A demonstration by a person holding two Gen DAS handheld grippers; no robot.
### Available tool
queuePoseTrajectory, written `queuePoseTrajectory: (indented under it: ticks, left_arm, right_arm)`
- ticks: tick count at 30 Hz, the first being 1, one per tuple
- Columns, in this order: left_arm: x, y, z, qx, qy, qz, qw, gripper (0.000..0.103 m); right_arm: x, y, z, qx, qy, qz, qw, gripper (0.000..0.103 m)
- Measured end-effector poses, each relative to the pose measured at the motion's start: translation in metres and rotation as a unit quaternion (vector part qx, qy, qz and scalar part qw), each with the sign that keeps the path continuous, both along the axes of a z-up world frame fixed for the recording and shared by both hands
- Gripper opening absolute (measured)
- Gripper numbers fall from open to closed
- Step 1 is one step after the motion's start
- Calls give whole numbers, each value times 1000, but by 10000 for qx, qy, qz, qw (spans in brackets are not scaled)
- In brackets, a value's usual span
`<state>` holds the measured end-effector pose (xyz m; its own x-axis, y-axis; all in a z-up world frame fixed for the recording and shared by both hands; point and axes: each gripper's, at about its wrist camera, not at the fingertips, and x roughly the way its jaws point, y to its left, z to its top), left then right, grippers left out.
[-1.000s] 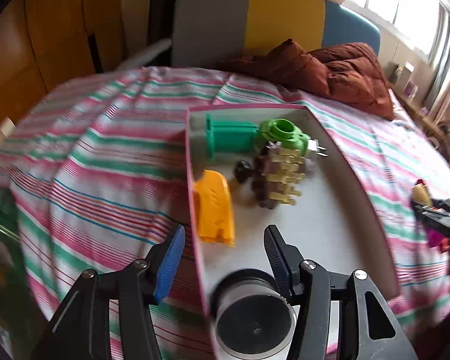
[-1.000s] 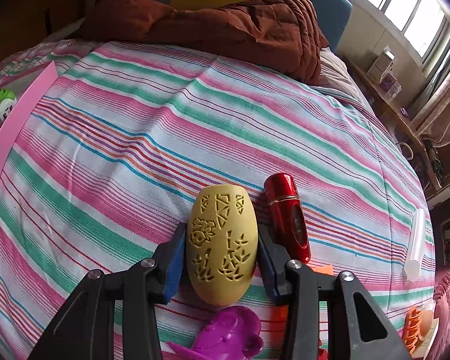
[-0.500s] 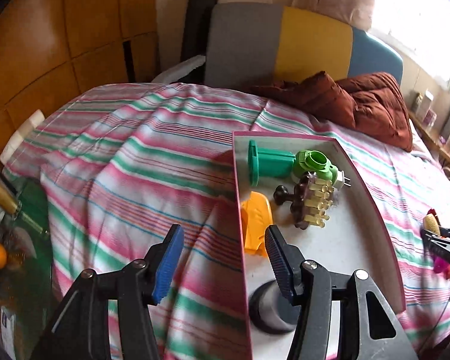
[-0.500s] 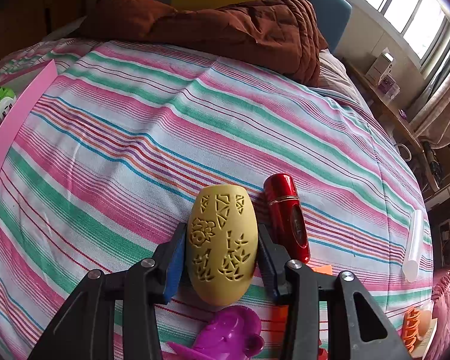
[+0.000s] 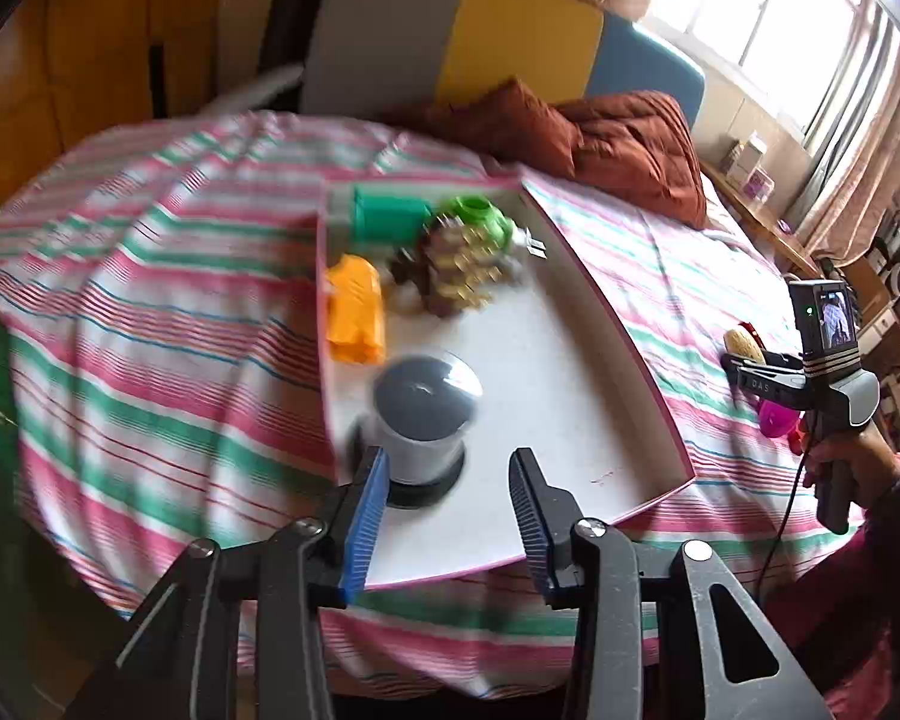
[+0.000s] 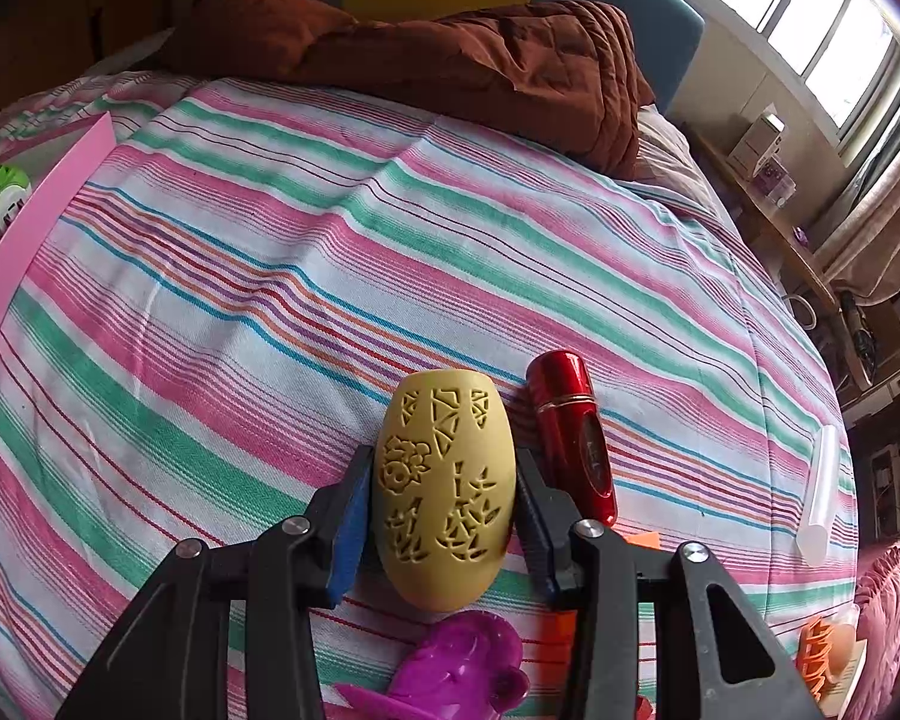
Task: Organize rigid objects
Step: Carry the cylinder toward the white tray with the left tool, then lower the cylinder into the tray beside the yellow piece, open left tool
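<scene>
— What does my rig look like from your end?

— I see the left gripper [image 5: 447, 501]: black angular arms, silver screws, blue ribbed pads. The right gripper [image 6: 441, 507] matches it.

— And my right hand [image 5: 849, 462]?

— I see a dark sleeve, a grey-and-black handle with a small screen, a thin black cable.

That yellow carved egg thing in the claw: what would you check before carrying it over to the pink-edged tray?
1. Right gripper shut on the yellow egg, pads on both sides: ok.
2. Egg centred between the pads: ok.
3. Red cylinder right beside the egg, could get nudged on lifting: not ok.
4. Free floor in the tray for the egg: ok.
5. Left gripper, jaws closing on nothing, low over the tray's near end: not ok.
6. Grey canister standing steady: cannot tell, blurred.
</scene>
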<state>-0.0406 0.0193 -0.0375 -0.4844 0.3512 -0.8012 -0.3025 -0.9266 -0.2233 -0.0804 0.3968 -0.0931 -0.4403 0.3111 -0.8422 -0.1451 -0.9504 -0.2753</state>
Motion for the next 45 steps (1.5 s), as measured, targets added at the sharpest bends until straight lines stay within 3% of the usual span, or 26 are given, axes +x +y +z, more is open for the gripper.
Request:
queuePoseTrajectory:
  ticks: [6, 13, 26, 31, 45]
  left_arm:
    - [-35, 7, -18, -186, -235, 276, 9992, 34]
    - [-51, 6, -16, -472, 21, 470, 9978, 33]
    - [-18, 5, 10, -619, 629, 450, 9951, 48]
    - [-5, 4, 15, -738, 782, 444, 9932, 50]
    - [5, 1, 15, -754, 781, 463, 9930, 53]
  right_arm:
    - [0, -2, 0, 89, -9, 39, 10000, 44]
    - [-1, -3, 0, 98, -24, 63, 9999, 44]
    - [0, -3, 0, 83, -26, 13, 10000, 44]
    - [1, -3, 0, 124, -16, -1, 9999, 44]
    - [2, -7, 1, 206, 6, -33, 9998, 44]
